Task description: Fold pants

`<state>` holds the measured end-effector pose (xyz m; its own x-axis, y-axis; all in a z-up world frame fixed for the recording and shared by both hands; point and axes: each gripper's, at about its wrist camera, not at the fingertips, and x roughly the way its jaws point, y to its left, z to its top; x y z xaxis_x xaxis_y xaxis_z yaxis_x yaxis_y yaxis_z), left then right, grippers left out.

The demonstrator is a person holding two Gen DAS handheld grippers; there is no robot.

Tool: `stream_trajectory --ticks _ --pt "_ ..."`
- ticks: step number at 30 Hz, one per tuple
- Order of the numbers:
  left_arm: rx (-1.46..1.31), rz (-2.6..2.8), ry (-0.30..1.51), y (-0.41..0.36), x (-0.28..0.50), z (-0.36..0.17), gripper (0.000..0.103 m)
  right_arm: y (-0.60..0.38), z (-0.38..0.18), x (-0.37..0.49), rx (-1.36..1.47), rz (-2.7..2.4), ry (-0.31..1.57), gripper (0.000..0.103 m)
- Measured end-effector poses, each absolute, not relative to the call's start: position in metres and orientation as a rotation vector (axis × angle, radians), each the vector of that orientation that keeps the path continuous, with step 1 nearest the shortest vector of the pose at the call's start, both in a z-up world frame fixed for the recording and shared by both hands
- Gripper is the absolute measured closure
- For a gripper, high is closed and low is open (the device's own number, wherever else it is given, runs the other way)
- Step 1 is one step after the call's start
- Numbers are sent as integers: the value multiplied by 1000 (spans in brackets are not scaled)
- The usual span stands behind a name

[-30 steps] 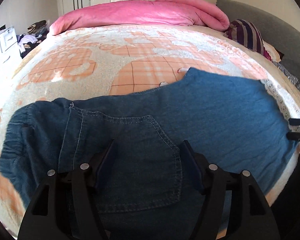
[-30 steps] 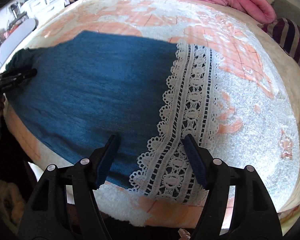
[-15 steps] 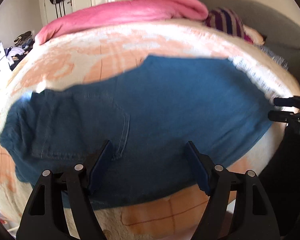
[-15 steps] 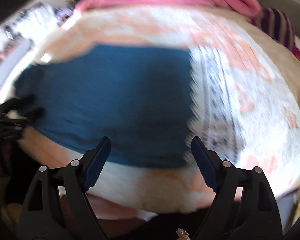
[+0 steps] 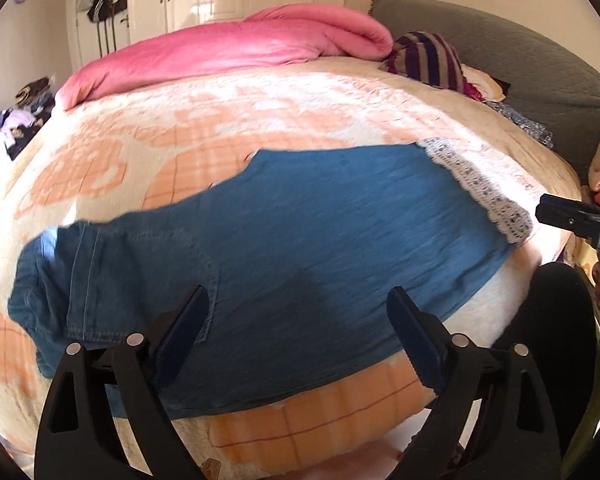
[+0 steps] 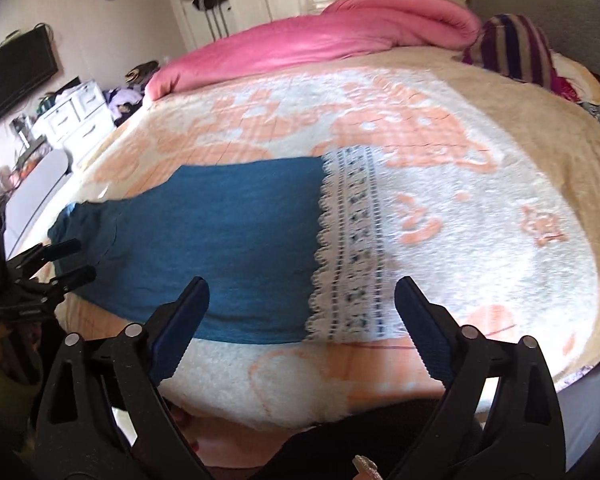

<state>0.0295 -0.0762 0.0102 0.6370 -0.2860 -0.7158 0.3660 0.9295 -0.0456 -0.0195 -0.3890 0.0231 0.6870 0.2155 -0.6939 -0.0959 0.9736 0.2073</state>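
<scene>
Blue denim pants [image 5: 300, 248] with a white lace hem [image 5: 484, 192] lie flat along the near edge of the bed, waistband to the left. My left gripper [image 5: 298, 296] is open and empty, raised above the pants near the back pocket [image 5: 140, 280]. My right gripper [image 6: 302, 286] is open and empty, above the near edge of the pants [image 6: 228, 240] by the lace hem [image 6: 348, 248]. Each gripper shows at the edge of the other's view.
The bed has a peach and white blanket [image 6: 460, 208]. A pink duvet [image 5: 228, 52] lies along the far side. A striped cloth [image 5: 428, 56] and a grey headboard [image 5: 520, 60] are at the right. White drawers [image 6: 76, 116] stand left of the bed.
Both grippers have pulled back and up from the pants toward the near bed edge. The pants lie as before.
</scene>
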Motion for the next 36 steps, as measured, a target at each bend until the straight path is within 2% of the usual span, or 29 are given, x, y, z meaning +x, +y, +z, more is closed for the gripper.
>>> stream_trajectory --ticks 8,22,36 --pt "101 -447 787 -97 25 21 6 -405 31 -32 179 119 748 9" --pt "116 -535 772 -139 41 43 5 -417 28 -37 234 95 737 9" --pt "187 -641 805 -206 99 49 4 -417 3 -24 316 116 798 9"
